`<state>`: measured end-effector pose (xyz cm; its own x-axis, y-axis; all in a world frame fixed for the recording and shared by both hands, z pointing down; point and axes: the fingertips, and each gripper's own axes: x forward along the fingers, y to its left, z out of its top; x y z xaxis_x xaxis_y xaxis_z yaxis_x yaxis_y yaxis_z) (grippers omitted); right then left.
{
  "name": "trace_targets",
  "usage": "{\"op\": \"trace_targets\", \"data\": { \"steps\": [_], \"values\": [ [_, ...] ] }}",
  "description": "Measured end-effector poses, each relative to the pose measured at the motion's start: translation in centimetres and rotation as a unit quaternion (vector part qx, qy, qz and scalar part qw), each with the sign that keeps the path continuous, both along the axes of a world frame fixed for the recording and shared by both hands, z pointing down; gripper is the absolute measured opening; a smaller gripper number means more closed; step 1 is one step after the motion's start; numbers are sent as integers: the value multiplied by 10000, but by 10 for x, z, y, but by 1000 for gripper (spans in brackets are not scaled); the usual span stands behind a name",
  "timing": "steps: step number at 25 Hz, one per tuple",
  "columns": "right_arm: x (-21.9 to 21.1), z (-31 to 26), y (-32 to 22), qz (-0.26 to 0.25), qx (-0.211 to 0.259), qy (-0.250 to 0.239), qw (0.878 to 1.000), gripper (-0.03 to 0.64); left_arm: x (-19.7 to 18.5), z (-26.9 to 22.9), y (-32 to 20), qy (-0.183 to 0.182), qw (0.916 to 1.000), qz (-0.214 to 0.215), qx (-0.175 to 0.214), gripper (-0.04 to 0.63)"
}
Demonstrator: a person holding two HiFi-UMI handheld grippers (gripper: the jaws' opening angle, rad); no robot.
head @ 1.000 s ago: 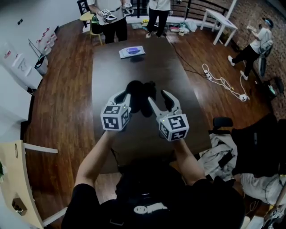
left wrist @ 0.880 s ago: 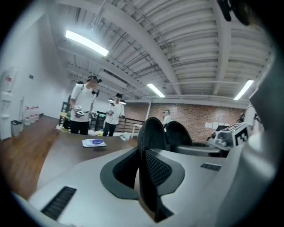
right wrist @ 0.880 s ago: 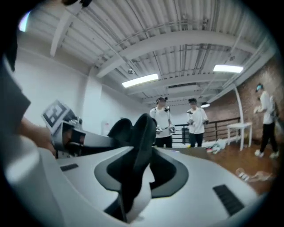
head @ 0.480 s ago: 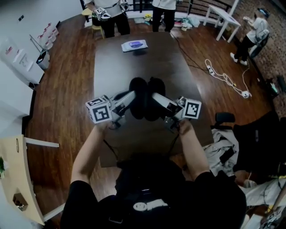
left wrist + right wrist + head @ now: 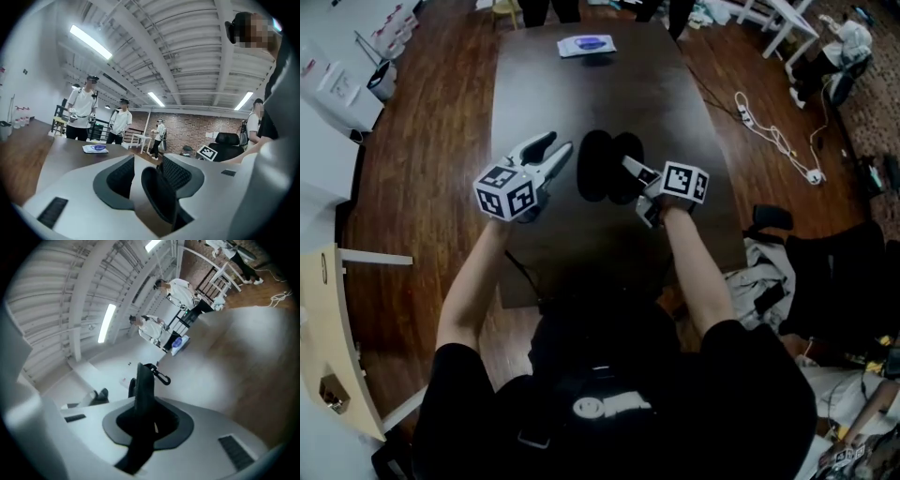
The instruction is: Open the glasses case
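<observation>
The left gripper [image 5: 555, 145] hovers just left of the black glasses case [image 5: 598, 167]. Its jaws are opening, and one dark half of the case shows in their gap, apparently untouched. The right gripper [image 5: 630, 167] is clamped on the case's thin right edge. The case sits splayed open on the dark table [image 5: 581, 94]. At the table's far end lies a white packet [image 5: 587, 44].
</observation>
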<state>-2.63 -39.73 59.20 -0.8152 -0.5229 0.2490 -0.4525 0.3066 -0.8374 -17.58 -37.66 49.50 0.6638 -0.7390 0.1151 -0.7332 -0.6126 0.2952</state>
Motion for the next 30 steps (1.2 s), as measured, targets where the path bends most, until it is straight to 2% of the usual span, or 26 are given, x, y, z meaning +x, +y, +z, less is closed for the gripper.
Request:
{"op": "trace_targets", "data": {
  "steps": [3,5,8,10,12,15,18,20,21,22,23,24,25,27,30],
  "values": [
    [-6,72,6,-225,-668,491,9963,44,-7,9,-5,-310,9989,-332,128,190],
    [-4,106,9,-264,-934,884,9913,60,-6,11,-4,-371,9988,-274,141,189],
    [9,136,13,-295,-878,1818,9790,84,-5,14,1,-345,9992,-159,108,189],
    [20,140,8,-110,-746,2113,9745,94,-8,14,2,-269,9994,-172,100,189],
    [30,134,0,204,-631,2092,9756,166,-10,13,1,-215,9995,-209,106,189],
    [51,116,-12,682,-252,2316,9701,199,-11,13,-3,-264,9991,-296,173,189],
    [68,77,-31,1130,511,2519,9598,199,-8,5,-11,-273,9982,-403,345,189],
    [69,44,-33,1157,933,2136,9656,191,-1,2,-16,-255,9974,-542,395,167],
    [67,28,-25,1126,1043,1858,9705,149,2,1,-16,-279,9967,-661,381,132],
    [63,11,-14,1115,1162,1627,9734,137,3,0,-13,-350,9954,-823,345,91],
    [56,-7,-1,1130,1361,1518,9725,75,1,-2,-8,-478,9932,-1022,299,35],
    [48,-25,10,1155,1668,1556,9668,22,-2,-6,-2,-658,9896,-1252,262,2],
    [40,-41,19,1167,2054,1707,9566,-2,-6,-9,3,-862,9847,-1496,236,2],
    [22,-73,35,1157,2787,2115,9296,-2,-9,-13,13,-1138,9756,-1865,195,1],
    [12,-117,55,1356,3602,2475,8892,-2,13,-18,19,-1048,9763,-1881,195,0]
  ]
}}
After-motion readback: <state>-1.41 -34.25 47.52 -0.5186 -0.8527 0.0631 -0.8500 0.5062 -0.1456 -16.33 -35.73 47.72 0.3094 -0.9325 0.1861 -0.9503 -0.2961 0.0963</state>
